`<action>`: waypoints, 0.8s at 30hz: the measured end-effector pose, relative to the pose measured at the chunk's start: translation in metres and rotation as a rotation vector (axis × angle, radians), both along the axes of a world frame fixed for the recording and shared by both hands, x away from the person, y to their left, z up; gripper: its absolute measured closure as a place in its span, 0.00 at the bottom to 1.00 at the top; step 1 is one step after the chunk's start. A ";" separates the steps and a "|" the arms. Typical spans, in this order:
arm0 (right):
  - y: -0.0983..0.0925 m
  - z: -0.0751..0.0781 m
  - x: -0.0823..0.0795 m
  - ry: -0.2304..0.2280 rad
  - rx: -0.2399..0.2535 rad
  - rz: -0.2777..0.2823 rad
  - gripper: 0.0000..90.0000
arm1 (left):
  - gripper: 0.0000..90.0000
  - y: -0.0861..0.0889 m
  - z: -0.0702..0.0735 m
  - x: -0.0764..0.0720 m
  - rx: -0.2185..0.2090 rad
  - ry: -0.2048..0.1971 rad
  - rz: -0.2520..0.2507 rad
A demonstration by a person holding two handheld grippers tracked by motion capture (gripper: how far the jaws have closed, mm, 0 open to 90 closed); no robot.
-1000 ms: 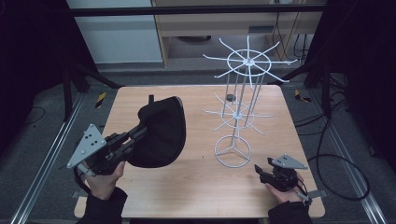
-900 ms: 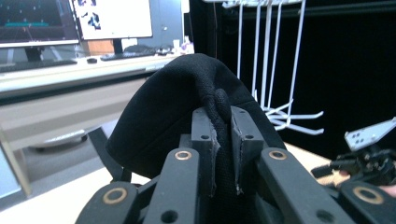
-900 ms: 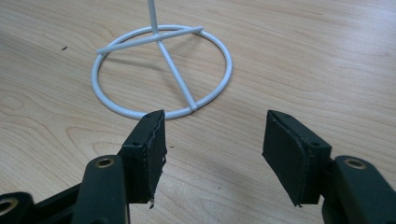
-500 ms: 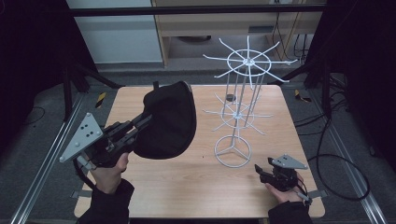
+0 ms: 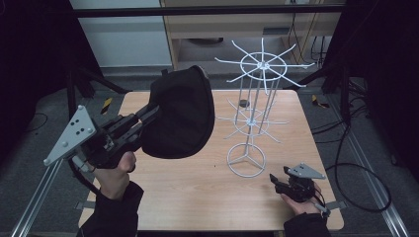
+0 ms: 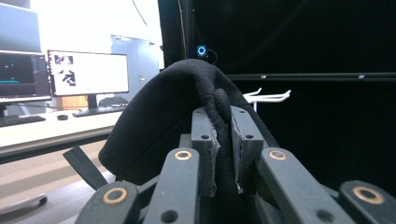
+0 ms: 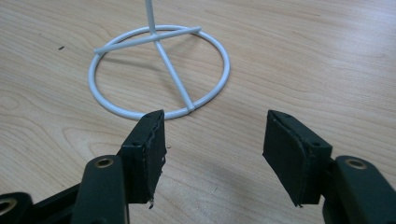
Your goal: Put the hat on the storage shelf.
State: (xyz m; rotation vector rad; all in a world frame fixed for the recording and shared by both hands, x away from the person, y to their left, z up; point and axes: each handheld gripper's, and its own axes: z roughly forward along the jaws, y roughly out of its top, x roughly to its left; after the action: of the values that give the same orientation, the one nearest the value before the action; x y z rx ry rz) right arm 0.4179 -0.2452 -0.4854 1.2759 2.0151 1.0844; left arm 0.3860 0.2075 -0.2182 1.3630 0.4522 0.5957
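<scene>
left claw (image 5: 148, 114) grips black cap (image 5: 180, 113); white wire rack (image 5: 252, 106) stands just beside.

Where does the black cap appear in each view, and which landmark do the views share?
High view: black cap left of centre, raised above the table.
Left gripper view: centre, its edge pinched between the jaws.
Right gripper view: not in it.
Shared landmark: white wire stand, base ring.

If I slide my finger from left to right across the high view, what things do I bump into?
Left gripper → black cap → white wire rack → right gripper.
</scene>
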 end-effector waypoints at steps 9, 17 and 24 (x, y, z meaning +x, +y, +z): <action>0.000 0.000 0.000 0.000 -0.001 -0.002 0.44 | 0.91 -0.009 0.018 0.000 -0.030 -0.020 -0.041; -0.001 0.000 0.001 -0.003 -0.003 0.000 0.44 | 0.91 -0.025 0.027 0.001 -0.037 -0.035 -0.076; -0.001 -0.001 0.001 -0.001 -0.003 -0.001 0.43 | 0.91 -0.043 0.028 0.011 -0.024 -0.013 -0.104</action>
State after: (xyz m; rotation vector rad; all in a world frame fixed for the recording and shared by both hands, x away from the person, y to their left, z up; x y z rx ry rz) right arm 0.4189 -0.2461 -0.4860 1.2743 2.0152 1.0808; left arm 0.3975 0.1648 -0.1907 1.3502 0.3744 0.5118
